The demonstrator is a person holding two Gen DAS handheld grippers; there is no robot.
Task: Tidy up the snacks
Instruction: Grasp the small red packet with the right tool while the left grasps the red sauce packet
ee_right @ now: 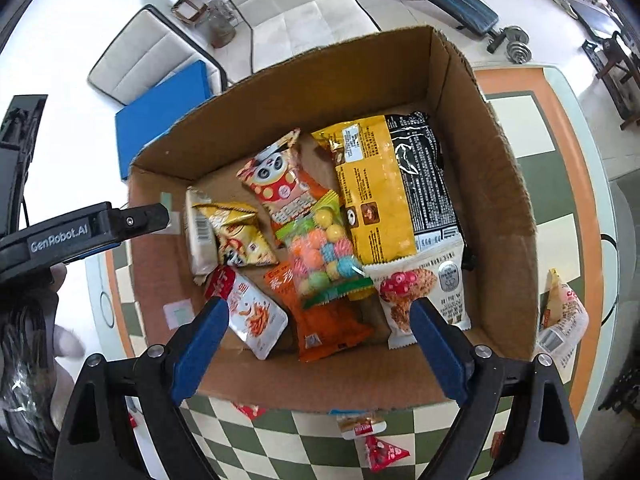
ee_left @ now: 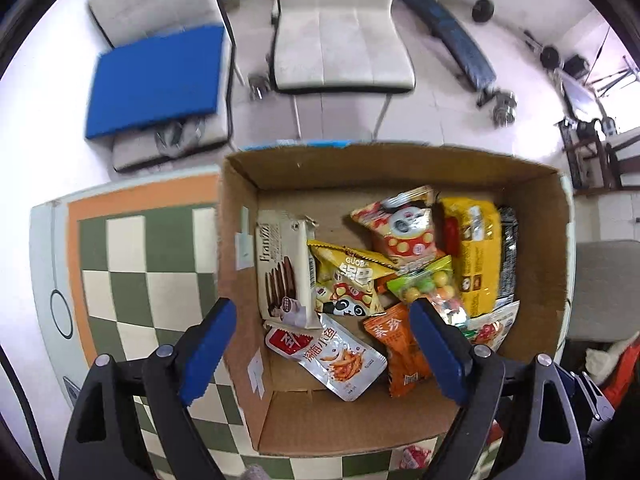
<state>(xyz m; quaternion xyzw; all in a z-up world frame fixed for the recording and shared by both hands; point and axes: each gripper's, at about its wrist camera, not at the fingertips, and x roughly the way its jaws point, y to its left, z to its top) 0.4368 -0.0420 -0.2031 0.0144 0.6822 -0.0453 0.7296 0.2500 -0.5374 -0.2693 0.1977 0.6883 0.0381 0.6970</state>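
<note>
An open cardboard box point(ee_left: 532, 264) point(ee_right: 492, 168) stands on the checkered table and holds several snack packs: a cream biscuit pack point(ee_left: 282, 268), a red panda bag point(ee_right: 276, 178), a clear bag of coloured balls point(ee_right: 322, 250), a yellow and black pack point(ee_right: 396, 184), an orange packet point(ee_left: 400, 354). My left gripper point(ee_left: 322, 350) is open and empty above the box's near left part. My right gripper point(ee_right: 320, 350) is open and empty above the box's near wall. The left gripper's body point(ee_right: 84, 232) shows at the left of the right wrist view.
Loose snack packs lie on the checkered tablecloth point(ee_left: 148, 264): a white pack point(ee_right: 564, 316) right of the box, small red packs point(ee_right: 380, 454) in front of it. White chairs point(ee_left: 340, 28), a blue pad point(ee_left: 156, 80) and dumbbells point(ee_left: 502, 106) lie beyond the table.
</note>
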